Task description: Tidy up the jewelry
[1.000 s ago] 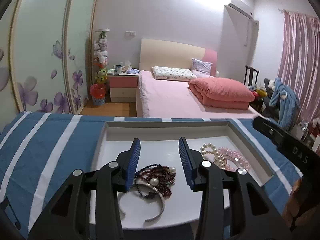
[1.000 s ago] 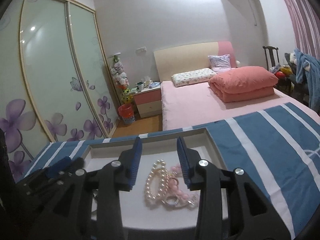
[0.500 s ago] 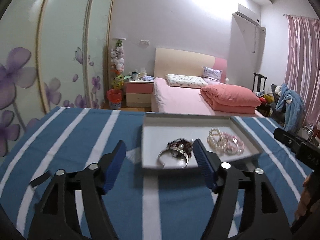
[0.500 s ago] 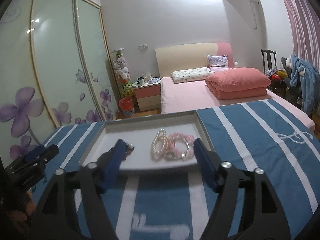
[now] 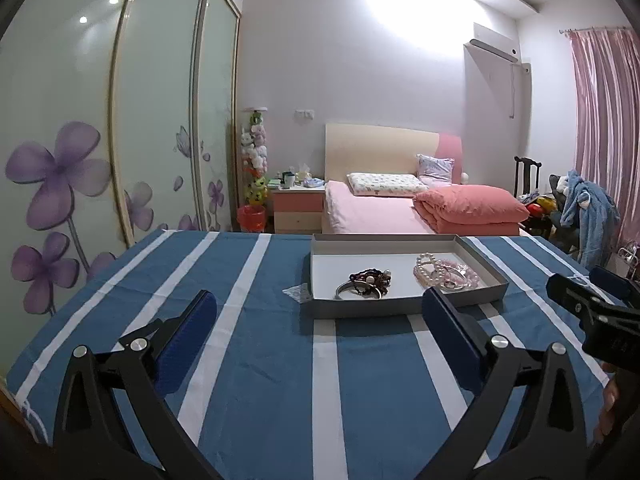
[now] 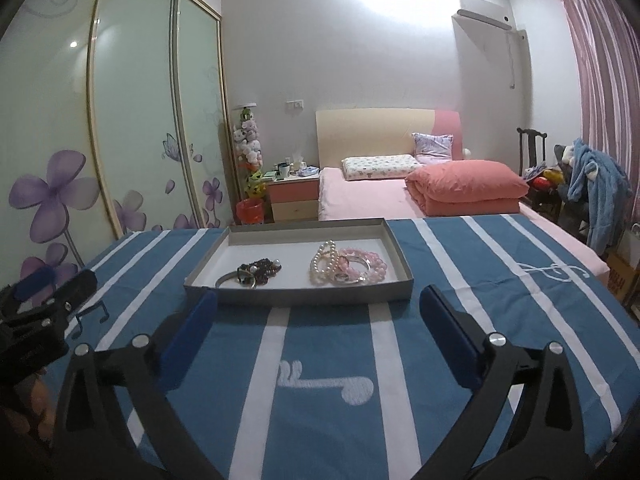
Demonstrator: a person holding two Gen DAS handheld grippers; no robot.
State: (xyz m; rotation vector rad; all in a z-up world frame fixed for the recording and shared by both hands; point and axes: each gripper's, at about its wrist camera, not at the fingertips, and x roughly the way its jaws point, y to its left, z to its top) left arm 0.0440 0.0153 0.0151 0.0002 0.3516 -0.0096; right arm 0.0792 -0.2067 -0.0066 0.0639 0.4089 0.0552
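Observation:
A grey shallow tray [image 5: 400,309] [image 6: 296,299] stands on the blue striped tablecloth. Its left half holds a dark bead bracelet with a silver bangle [image 5: 366,283] [image 6: 252,272]. Its right half holds a white pearl bracelet and a pink bead bracelet [image 5: 444,274] [image 6: 348,267]. My left gripper [image 5: 320,320] is wide open and empty, held back from the tray's near edge. My right gripper [image 6: 318,316] is wide open and empty, just in front of the tray. Each gripper shows at the edge of the other's view.
The blue and white striped tablecloth [image 6: 500,280] covers the table around the tray. A small patterned scrap [image 5: 296,293] lies at the tray's left corner. Behind the table are a pink bed [image 5: 384,216], a nightstand, a flowered wardrobe and a chair with clothes.
Both grippers have pulled back from over the tray towards me and opened wide. The jewelry stays in two piles in the tray.

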